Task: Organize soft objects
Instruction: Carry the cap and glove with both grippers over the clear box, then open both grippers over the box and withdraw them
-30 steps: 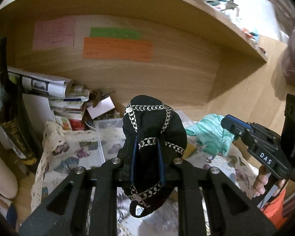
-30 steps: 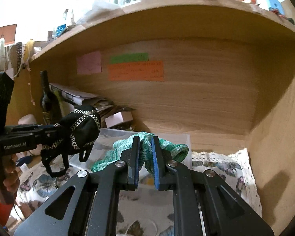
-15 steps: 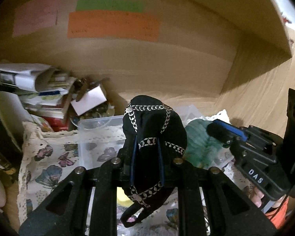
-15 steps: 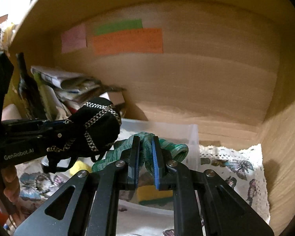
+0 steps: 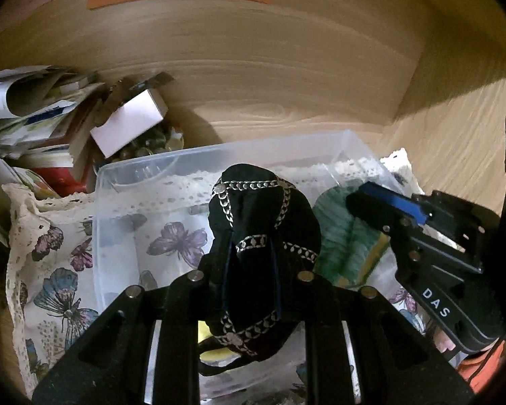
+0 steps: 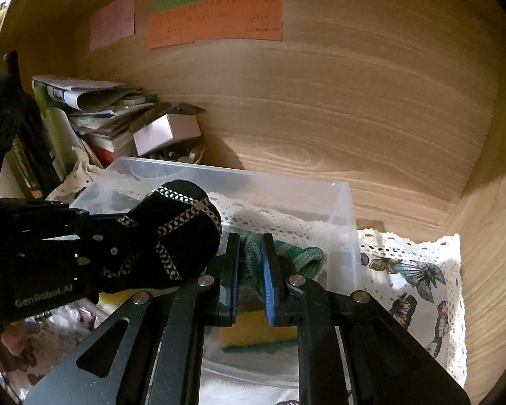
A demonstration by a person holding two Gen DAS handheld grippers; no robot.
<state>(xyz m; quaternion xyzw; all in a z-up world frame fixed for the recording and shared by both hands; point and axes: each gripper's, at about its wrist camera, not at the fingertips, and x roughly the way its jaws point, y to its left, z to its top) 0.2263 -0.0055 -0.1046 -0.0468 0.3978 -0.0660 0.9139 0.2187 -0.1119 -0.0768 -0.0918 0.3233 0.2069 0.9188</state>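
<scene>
The left gripper (image 5: 251, 263) has its jaws clamped on a black pouch with silver trim (image 5: 263, 216), holding it over the clear plastic bin (image 5: 138, 182); the right gripper (image 6: 251, 266) has its jaws pinched narrowly on a green knit cloth (image 6: 300, 254), also above the bin. A yellow sponge (image 6: 253, 332) lies inside the bin, which sits on a butterfly-print cloth (image 6: 418, 276); the two grippers are just beside each other.
</scene>
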